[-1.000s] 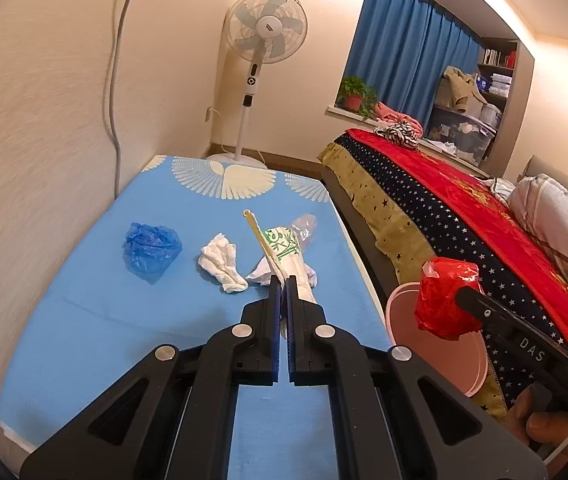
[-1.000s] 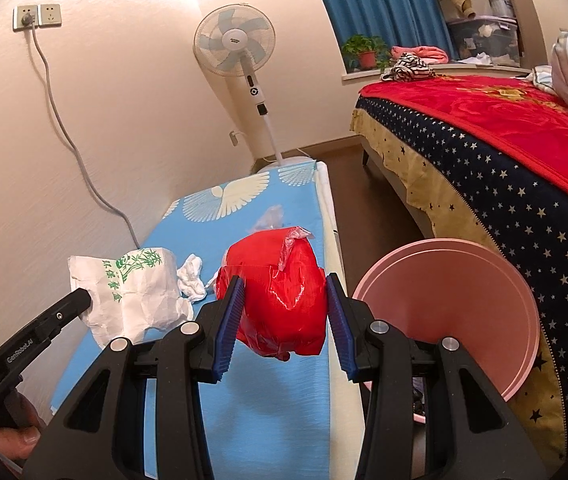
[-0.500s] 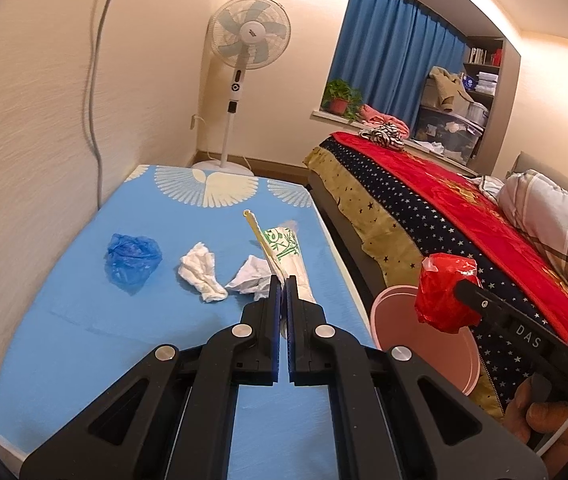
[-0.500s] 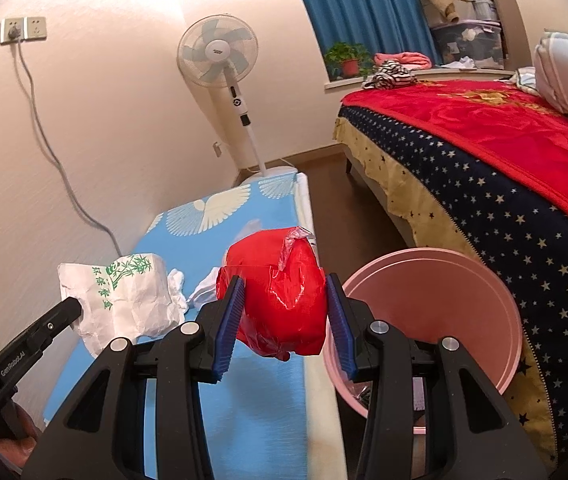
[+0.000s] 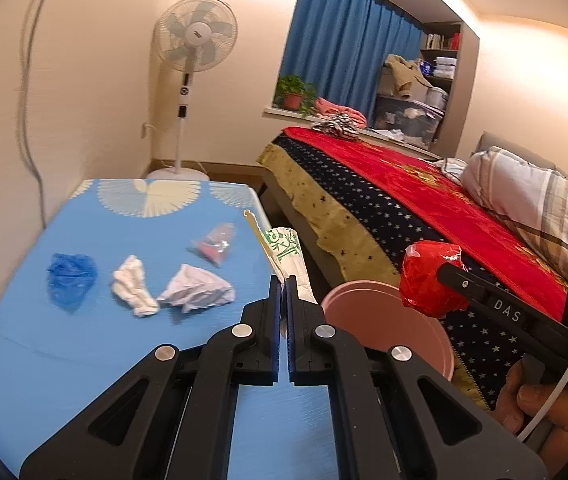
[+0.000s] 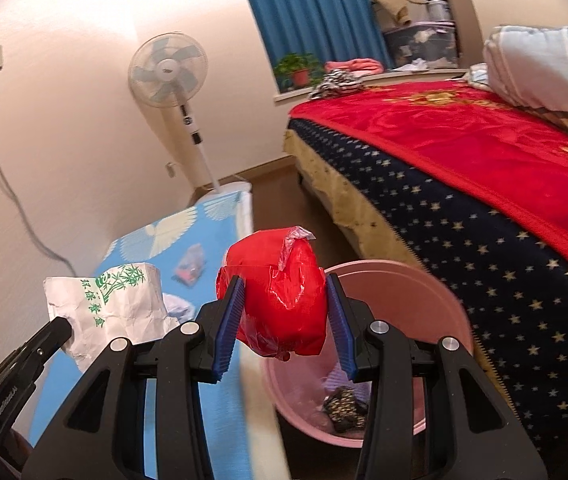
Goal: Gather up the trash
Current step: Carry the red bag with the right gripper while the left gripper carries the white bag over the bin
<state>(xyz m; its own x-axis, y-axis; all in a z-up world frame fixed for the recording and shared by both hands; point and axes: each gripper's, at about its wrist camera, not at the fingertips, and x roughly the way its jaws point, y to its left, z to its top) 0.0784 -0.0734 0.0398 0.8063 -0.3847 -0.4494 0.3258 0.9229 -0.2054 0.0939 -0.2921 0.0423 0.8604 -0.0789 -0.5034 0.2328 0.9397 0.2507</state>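
Here, in the left wrist view, the left gripper (image 5: 282, 284) is pinching a white paper bag (image 5: 289, 256) with jaws together, while a blue wad (image 5: 71, 276), two tissues (image 5: 194, 292) and a clear wrapper (image 5: 215, 242) are lying uncollected on the blue table (image 5: 84, 352). In the right wrist view, the right gripper (image 6: 284, 312) is clamping a red plastic bag (image 6: 280, 312) above the pink bin (image 6: 435, 300), where some trash is already sitting.

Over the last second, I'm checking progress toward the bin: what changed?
Both hand-held grippers swung toward the pink bin: the right carries the red bag over its rim, the left brings the white paper bag. Grips unchanged; the tissues on the blue table stayed.
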